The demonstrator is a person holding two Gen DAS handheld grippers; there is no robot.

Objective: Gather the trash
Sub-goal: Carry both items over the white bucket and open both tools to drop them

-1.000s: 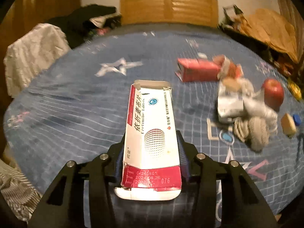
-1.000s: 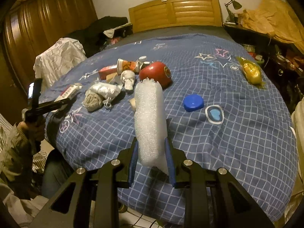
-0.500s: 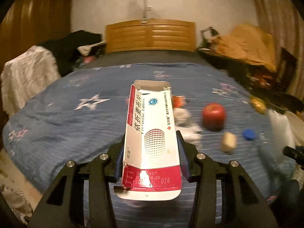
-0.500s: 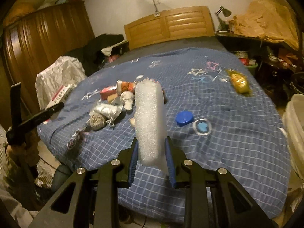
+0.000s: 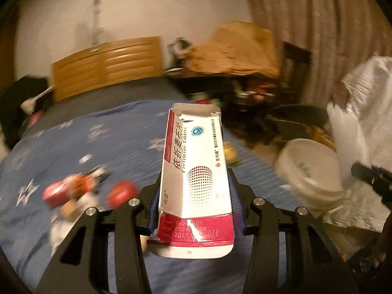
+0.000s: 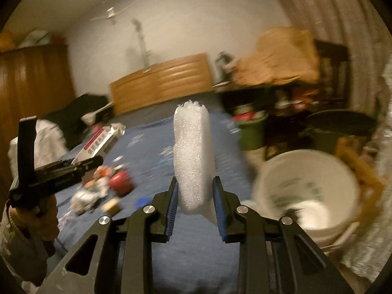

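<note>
left to right, right wrist view first: a hand (image 6: pixel 31 223) at far left holds the left gripper (image 5: pixel 194 210), which is clamped on a white and red medicine box (image 5: pixel 194 178). box is empty-looking, top flap open, pads pressing on both long sides. it sticks forward past the fingertips.

next along, the blue bedspread (image 5: pixel 73 147) has the rest of the clutter: a red apple (image 6: pixel 121 183), crumpled silver and white wrappers (image 6: pixel 88 197), a small tan block (image 6: pixel 111 205) and something blue (image 6: pixel 144 199) just beside it. all blurred, so which of these count as trash is hard to call.

centre: right gripper (image 6: pixel 194 210) is closed on a white foam piece (image 6: pixel 193 159), standing up between the pads, squeezed at its lower end.

right: a white bucket (image 6: pixel 306 196) sits off the bed's edge, mouth open toward both cameras, looks empty as far as the blur allows. a green bin (image 6: pixel 252 132) stands farther back near the dark furniture.

step in hand, my read: carry phase, both loads lifted off the bed and headed for the bucket.

next move needs: get each load over the bucket mouth, tip the tongs down, then release. foam is light and could cling to a pad or drift past the rim. the box is long, so aim it end-first or it may catch the rim.
</note>
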